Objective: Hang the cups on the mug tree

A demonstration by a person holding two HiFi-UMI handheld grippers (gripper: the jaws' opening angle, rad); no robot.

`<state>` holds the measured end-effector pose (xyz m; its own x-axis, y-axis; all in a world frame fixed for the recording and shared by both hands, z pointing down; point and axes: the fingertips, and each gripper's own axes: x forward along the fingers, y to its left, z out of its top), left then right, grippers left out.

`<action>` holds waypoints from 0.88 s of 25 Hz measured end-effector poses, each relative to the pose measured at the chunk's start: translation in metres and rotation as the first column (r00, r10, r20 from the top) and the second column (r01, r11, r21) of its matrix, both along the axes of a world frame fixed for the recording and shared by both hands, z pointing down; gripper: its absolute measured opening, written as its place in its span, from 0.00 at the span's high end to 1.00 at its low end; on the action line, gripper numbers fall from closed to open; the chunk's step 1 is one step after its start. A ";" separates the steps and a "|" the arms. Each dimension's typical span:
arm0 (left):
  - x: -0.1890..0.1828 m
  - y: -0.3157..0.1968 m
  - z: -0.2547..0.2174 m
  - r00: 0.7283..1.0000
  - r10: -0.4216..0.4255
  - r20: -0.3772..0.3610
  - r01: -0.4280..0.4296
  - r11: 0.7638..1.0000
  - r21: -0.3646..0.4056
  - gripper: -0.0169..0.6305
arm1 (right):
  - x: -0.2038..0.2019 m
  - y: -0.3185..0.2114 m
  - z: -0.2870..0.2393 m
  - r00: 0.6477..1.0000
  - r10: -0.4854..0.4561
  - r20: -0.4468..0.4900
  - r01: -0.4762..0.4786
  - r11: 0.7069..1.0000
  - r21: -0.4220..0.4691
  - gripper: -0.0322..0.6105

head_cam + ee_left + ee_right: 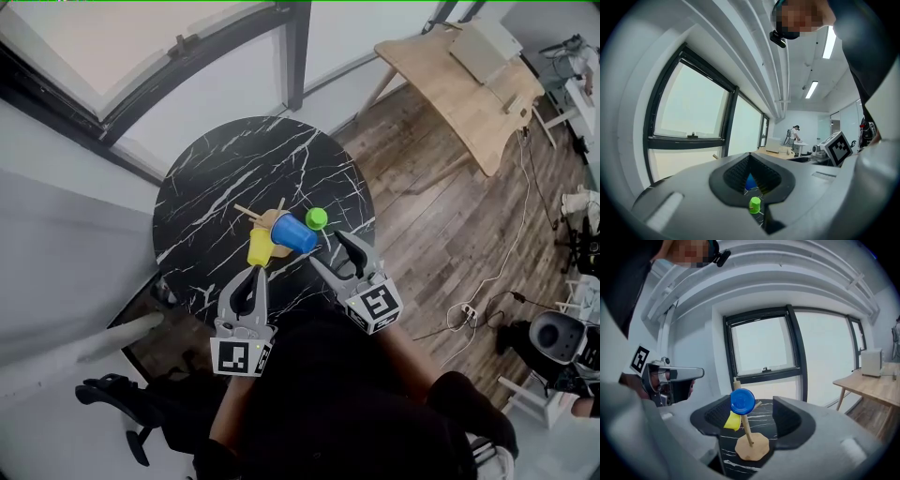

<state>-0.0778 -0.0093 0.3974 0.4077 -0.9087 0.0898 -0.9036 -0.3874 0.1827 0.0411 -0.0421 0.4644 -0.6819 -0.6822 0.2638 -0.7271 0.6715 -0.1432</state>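
Observation:
A wooden mug tree (269, 225) stands near the front of the round black marble table (225, 169). On it hang a blue cup (294, 234) and a yellow cup (261, 247). A green cup (317, 218) stands on the table just right of the tree. My right gripper (333, 253) is open and empty, a little short of the tree; the right gripper view shows the blue cup (742, 401), yellow cup (732, 421) and tree base (752, 447) beyond its jaws. My left gripper (254, 272) is shut and empty at the table's front edge; the green cup (754, 205) shows past its tips.
A light wooden desk (469, 84) stands at the back right on the plank floor. A window wall runs behind the table. A white cable (487, 281) lies on the floor, and dark equipment (558, 342) sits at the right. A person (793, 134) stands far off.

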 end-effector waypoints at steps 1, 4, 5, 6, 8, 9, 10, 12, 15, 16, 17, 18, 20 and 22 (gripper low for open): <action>0.000 -0.001 -0.002 1.000 -0.003 0.001 0.003 1.000 0.006 0.97 | 0.004 -0.002 0.002 1.000 0.008 -0.003 -0.008 1.000 -0.002 0.53; 0.001 -0.006 -0.009 1.000 -0.014 0.007 0.013 1.000 0.025 0.97 | 0.015 -0.010 0.010 1.000 0.024 -0.020 -0.024 1.000 -0.011 0.53; 0.002 -0.008 -0.011 1.000 -0.016 0.013 0.015 0.999 0.030 0.97 | 0.017 -0.012 0.013 0.999 0.026 -0.029 -0.026 1.000 -0.012 0.53; 0.005 -0.010 -0.012 1.000 -0.016 0.021 0.015 0.999 0.033 0.97 | 0.020 -0.015 0.016 0.999 0.026 -0.038 -0.026 1.000 -0.013 0.53; 0.012 -0.015 -0.015 1.000 -0.011 0.027 0.010 0.999 0.035 0.97 | 0.025 -0.022 0.023 0.998 0.023 -0.054 -0.024 1.000 -0.019 0.53; 0.015 -0.018 -0.016 1.000 -0.007 0.016 0.007 0.999 0.033 0.97 | 0.027 -0.026 0.027 0.998 0.021 -0.058 -0.023 0.999 -0.025 0.53; 0.019 -0.022 -0.017 1.000 -0.006 0.003 0.006 1.000 0.030 0.97 | 0.030 -0.030 0.031 0.998 0.019 -0.060 -0.021 0.999 -0.033 0.53; 0.024 -0.026 -0.016 1.000 -0.009 -0.004 0.009 1.000 0.028 0.97 | 0.033 -0.036 0.042 0.998 0.009 -0.067 -0.013 0.998 -0.054 0.53; 0.029 -0.030 -0.014 1.000 -0.022 -0.001 0.022 1.000 0.018 0.97 | 0.036 -0.044 0.064 0.996 -0.021 -0.085 0.014 0.996 -0.090 0.53; 0.031 -0.032 -0.013 1.000 -0.031 -0.002 0.031 0.999 0.014 0.97 | 0.037 -0.048 0.073 0.995 -0.031 -0.093 0.022 0.994 -0.103 0.53; 0.031 -0.034 -0.012 0.999 -0.042 -0.005 0.042 0.999 0.011 0.97 | 0.038 -0.052 0.081 0.994 -0.041 -0.101 0.029 0.993 -0.117 0.53; 0.031 -0.036 -0.012 0.998 -0.056 -0.007 0.056 0.998 0.007 0.97 | 0.039 -0.055 0.090 0.993 -0.050 -0.110 0.036 0.991 -0.129 0.53; 0.031 -0.040 -0.011 0.996 -0.084 -0.006 0.084 0.996 0.002 0.97 | 0.040 -0.062 0.108 0.990 -0.068 -0.128 0.048 0.987 -0.153 0.53; 0.029 -0.042 -0.009 0.994 -0.106 -0.002 0.106 0.994 -0.003 0.97 | 0.039 -0.069 0.126 0.986 -0.084 -0.146 0.059 0.983 -0.173 0.53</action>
